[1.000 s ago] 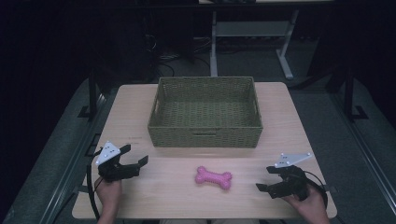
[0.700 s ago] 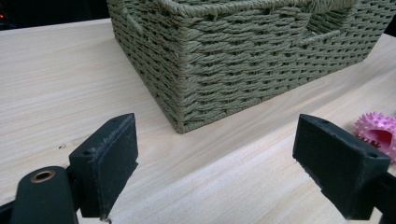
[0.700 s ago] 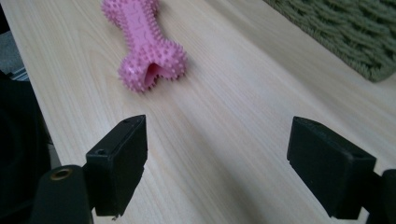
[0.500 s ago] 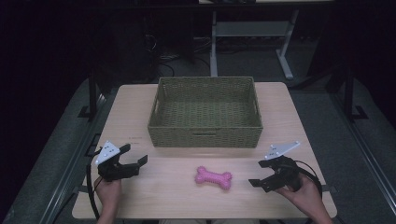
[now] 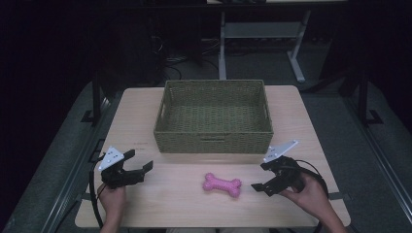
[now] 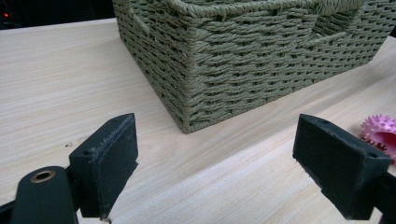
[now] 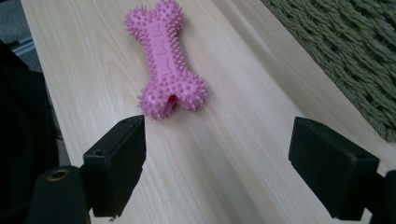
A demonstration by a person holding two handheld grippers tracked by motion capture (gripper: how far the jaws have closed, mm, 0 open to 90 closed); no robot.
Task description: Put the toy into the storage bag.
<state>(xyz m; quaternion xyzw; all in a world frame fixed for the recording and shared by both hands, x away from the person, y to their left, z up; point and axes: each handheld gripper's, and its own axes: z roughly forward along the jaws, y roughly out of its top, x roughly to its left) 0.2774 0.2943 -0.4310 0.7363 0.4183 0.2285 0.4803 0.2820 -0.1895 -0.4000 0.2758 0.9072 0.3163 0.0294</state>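
At the 4 o'clock part of the desk (image 5: 145, 121), the right claw (image 5: 263, 177) is held low with its jaws wide apart and nothing between them, aimed toward 9 o'clock. Just beyond its tips lies the pink bone toy (image 5: 222, 184), flat on the wood and not touched; its long axis runs roughly from 9 to 3 o'clock, slightly tilted. At 8 o'clock, the left claw (image 5: 140, 162) is also wide and holds nothing. The woven basket (image 5: 214, 141) stands toward 12 o'clock from the toy.
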